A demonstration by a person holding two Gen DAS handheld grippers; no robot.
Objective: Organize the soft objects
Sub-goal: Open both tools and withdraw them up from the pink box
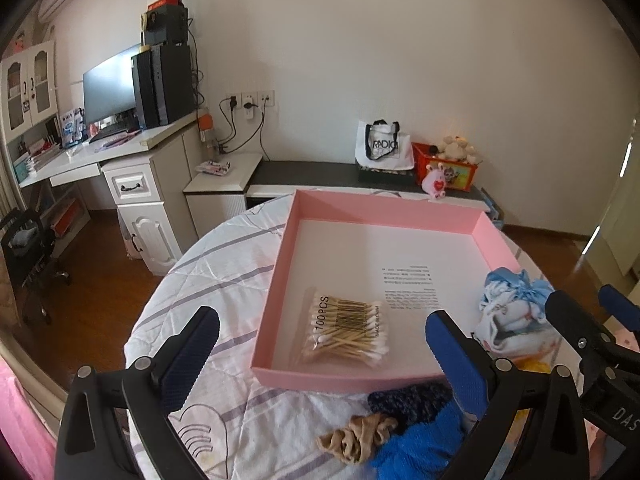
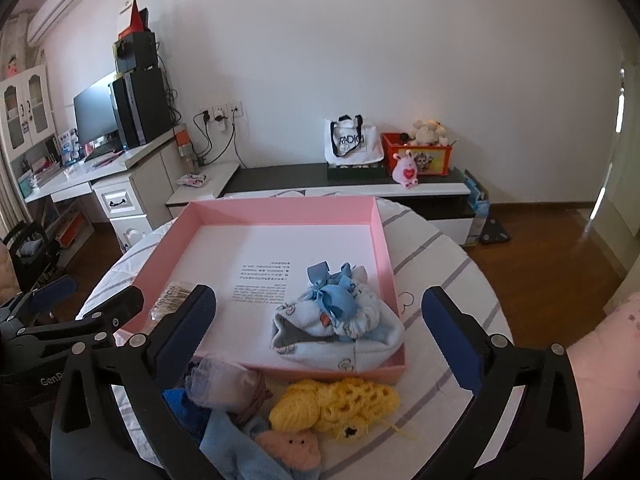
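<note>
Only R view: yellow crochet piece (image 2: 344, 404).

Cotton swab packet (image 1: 346, 330) in the pink tray (image 1: 384, 210): label reads "100 PCS" and "MADE IN CHINA". White tote bag (image 1: 383, 147) on the low cabinet reads "RADIO"; a second line beneath is illegible. Printed text block (image 1: 408, 286) on the tray floor is too small to read; gripper bodies show partial marks "DAS" and "GenR".

Soft daylight — sharp centre, fisheye-bent, dark-vignetted corners.
</note>
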